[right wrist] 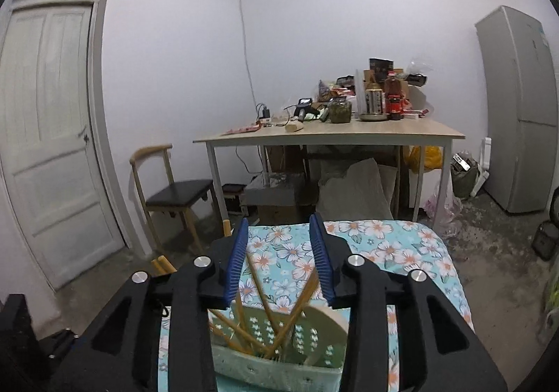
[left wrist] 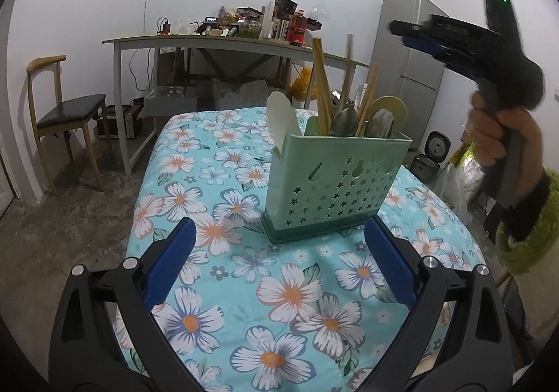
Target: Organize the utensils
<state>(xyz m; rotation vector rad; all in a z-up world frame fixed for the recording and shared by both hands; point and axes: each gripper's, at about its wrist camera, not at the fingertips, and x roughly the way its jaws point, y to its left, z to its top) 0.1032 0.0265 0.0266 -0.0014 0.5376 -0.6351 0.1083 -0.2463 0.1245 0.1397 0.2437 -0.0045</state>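
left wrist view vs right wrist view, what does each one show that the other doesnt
Only the left wrist view shows the right tool held up in a hand right of the holder, the holder's star-punched front, spoons and a pale scoop.

Only the right wrist view shows the white door and looks down into the holder past its own open fingers.

Both show the green utensil holder with chopsticks, the floral tablecloth, the cluttered desk, the chair and the fridge.
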